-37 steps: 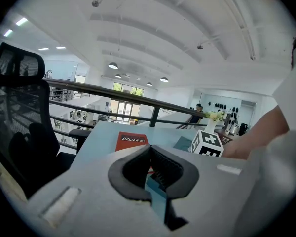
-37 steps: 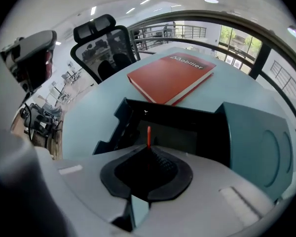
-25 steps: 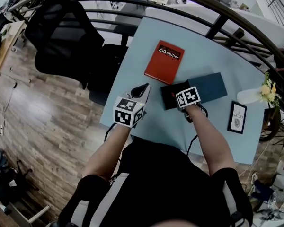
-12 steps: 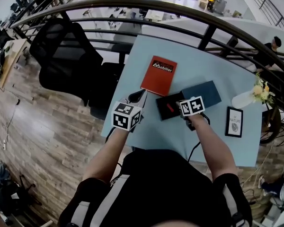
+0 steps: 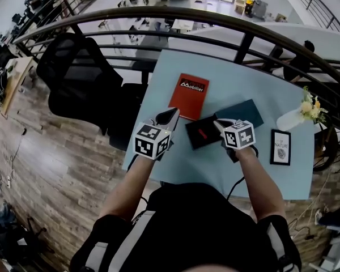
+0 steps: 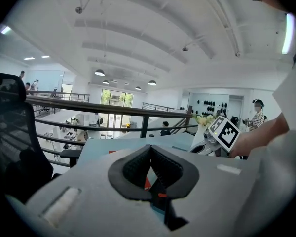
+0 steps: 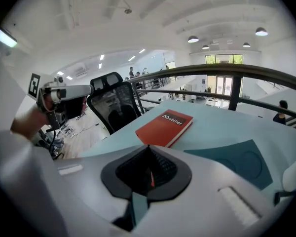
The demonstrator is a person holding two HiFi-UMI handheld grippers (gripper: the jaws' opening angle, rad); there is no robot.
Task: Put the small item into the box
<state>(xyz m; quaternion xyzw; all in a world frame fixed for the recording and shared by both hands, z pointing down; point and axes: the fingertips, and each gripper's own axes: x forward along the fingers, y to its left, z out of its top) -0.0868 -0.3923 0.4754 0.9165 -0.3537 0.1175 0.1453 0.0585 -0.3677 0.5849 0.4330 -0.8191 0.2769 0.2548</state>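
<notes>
Small red item (image 5: 202, 133) lies inside the open black box (image 5: 195, 142) mid-table, apart from both sets of jaws. Right gripper (image 5: 219, 123) hangs over the box's right edge, jaws closed on nothing. Left gripper (image 5: 171, 114) sits just left of the box, jaws closed, empty. Red book (image 5: 190, 94) lies on the far side.

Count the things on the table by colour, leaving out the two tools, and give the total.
Red: 2, the book and the small item
Black: 2, the box and the frame
Teal: 1, the lid
White: 1, the vase
Total: 6
</notes>
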